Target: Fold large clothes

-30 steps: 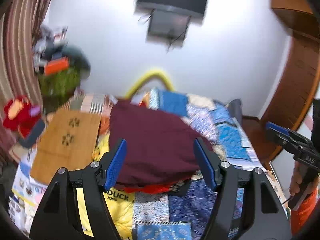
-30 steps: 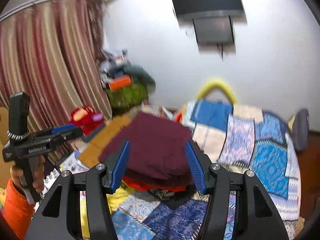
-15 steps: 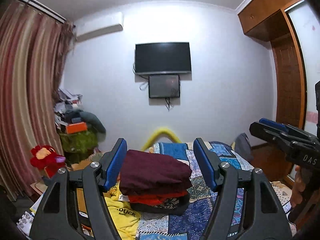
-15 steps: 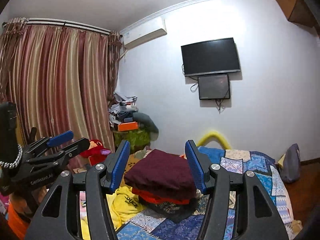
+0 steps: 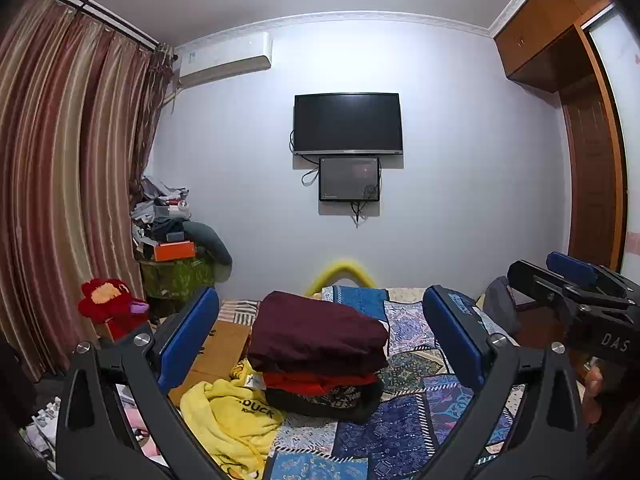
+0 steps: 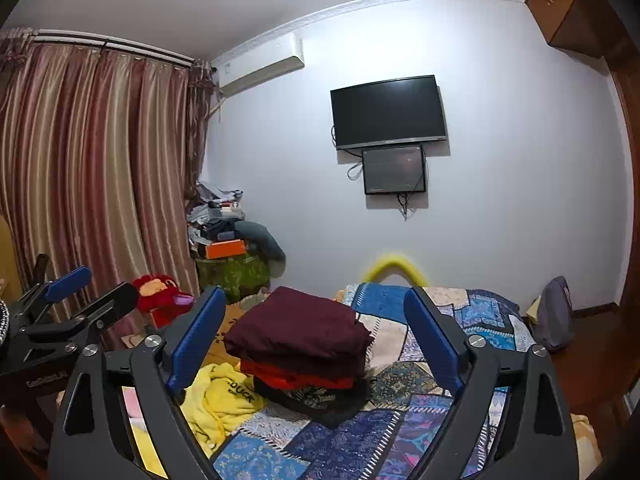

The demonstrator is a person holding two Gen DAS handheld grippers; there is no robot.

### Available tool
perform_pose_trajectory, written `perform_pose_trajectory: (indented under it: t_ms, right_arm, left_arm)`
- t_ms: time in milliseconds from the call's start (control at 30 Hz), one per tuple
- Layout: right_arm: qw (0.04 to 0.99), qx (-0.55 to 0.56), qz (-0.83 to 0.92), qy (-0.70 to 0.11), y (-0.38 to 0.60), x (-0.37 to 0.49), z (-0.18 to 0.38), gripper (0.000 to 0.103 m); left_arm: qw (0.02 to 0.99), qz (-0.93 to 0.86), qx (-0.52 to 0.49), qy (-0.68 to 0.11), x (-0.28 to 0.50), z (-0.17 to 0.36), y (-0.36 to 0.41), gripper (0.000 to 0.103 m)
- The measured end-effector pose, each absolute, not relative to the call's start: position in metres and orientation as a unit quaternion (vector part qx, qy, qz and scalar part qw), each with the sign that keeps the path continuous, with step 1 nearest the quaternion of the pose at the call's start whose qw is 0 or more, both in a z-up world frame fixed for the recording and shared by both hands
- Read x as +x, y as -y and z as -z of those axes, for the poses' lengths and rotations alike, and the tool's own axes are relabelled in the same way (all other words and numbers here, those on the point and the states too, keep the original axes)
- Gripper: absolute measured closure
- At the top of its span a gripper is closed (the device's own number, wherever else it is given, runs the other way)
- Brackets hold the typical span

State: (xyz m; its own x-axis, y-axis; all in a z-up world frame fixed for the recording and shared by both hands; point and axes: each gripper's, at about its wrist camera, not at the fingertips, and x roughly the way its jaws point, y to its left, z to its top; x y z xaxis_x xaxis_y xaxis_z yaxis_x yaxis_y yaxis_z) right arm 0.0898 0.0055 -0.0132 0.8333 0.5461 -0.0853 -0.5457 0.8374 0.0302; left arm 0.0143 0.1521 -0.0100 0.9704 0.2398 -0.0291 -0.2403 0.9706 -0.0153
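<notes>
A folded maroon garment (image 5: 316,332) tops a stack with a red garment (image 5: 320,382) and a dark patterned one (image 5: 324,400) on the patchwork bed (image 5: 400,432). The maroon garment also shows in the right wrist view (image 6: 296,332). A crumpled yellow garment (image 5: 228,416) lies left of the stack. My left gripper (image 5: 320,340) is open and empty, well back from the stack. My right gripper (image 6: 316,340) is open and empty too. Each gripper shows in the other's view, the right one (image 5: 572,280) and the left one (image 6: 80,292).
A red plush toy (image 5: 108,304) and a cluttered pile (image 5: 176,236) stand at the left by the curtain (image 5: 60,200). A brown mat (image 5: 224,344) lies left of the stack. A TV (image 5: 347,123) hangs on the far wall. A wardrobe (image 5: 592,160) stands at the right.
Both grippers have pulled back and tilted up from the stack, so the clothes look smaller and the wall and ceiling now fill the views. Both stay open.
</notes>
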Motion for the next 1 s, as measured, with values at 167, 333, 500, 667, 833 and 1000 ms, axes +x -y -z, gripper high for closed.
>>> perform_pose_trajectory:
  t_ms: [167, 333, 500, 667, 833, 1000]
  right_arm:
    - [0.958, -0.005, -0.284, -0.048, -0.002, 0.087, 0.015, 0.014]
    - [0.959, -0.01, -0.28, -0.049, 0.0, 0.081, 0.024, 0.013]
    - [0.958, -0.009, -0.281, -0.055, 0.002, 0.081, 0.025, 0.013]
    - [0.958, -0.011, -0.282, -0.06, 0.003, 0.08, 0.026, 0.013]
    - [0.957, -0.01, -0.282, -0.065, 0.005, 0.08, 0.028, 0.013]
    - [0.957, -0.009, -0.281, -0.07, 0.007, 0.08, 0.027, 0.013]
  left_arm:
    - [0.992, -0.123, -0.017, -0.015, 0.011, 0.013, -0.151, 0.001]
    - [0.993, -0.118, -0.018, -0.017, 0.01, 0.017, -0.15, 0.001]
    - [0.992, -0.12, -0.016, -0.02, 0.011, 0.02, -0.15, 0.001]
    - [0.992, -0.12, -0.018, -0.027, 0.013, 0.022, -0.151, 0.001]
    - [0.992, -0.121, -0.018, -0.032, 0.015, 0.025, -0.151, 0.001]
    - [0.992, -0.121, -0.019, -0.033, 0.017, 0.026, -0.15, 0.001]
